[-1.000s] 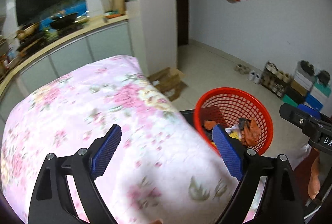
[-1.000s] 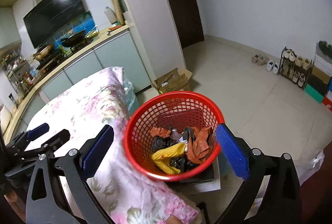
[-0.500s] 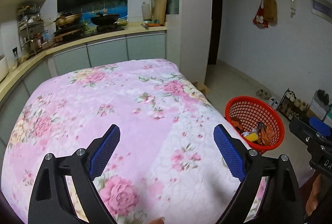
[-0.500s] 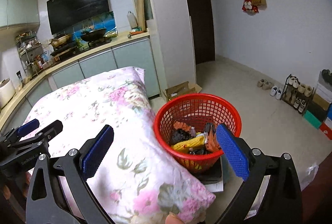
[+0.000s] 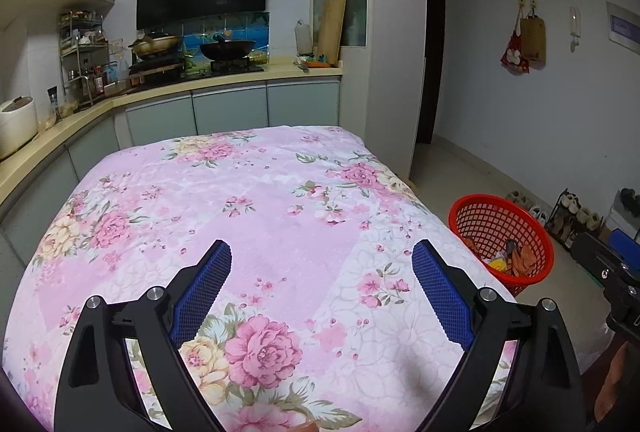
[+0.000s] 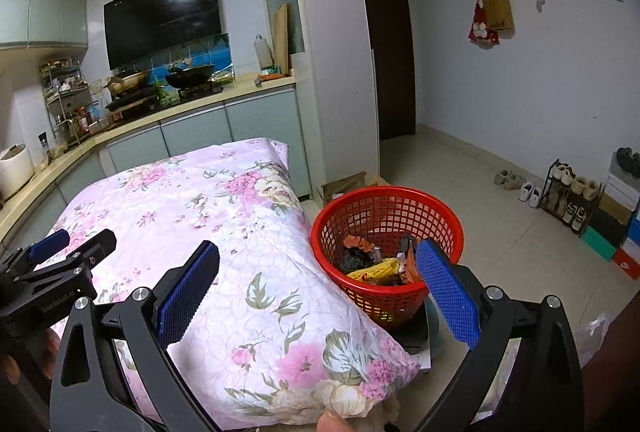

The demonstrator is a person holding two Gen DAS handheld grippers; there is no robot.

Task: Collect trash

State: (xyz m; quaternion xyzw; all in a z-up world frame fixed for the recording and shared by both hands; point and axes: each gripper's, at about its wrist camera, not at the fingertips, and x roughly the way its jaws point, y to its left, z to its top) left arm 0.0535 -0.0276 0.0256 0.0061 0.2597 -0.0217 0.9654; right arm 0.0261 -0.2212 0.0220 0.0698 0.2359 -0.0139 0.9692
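The left gripper (image 5: 322,284) is held over the pink floral quilt (image 5: 256,216), jaws wide apart, nothing between them. The right gripper (image 6: 318,278) is likewise spread and empty, positioned above the quilt's right edge. A red mesh basket (image 6: 386,210) stands on the floor just beside that edge. It contains the collected trash (image 6: 378,264): crumpled orange, black and yellow wrappers. A shoe rack (image 6: 570,194) stands against the far wall, well apart from the basket.
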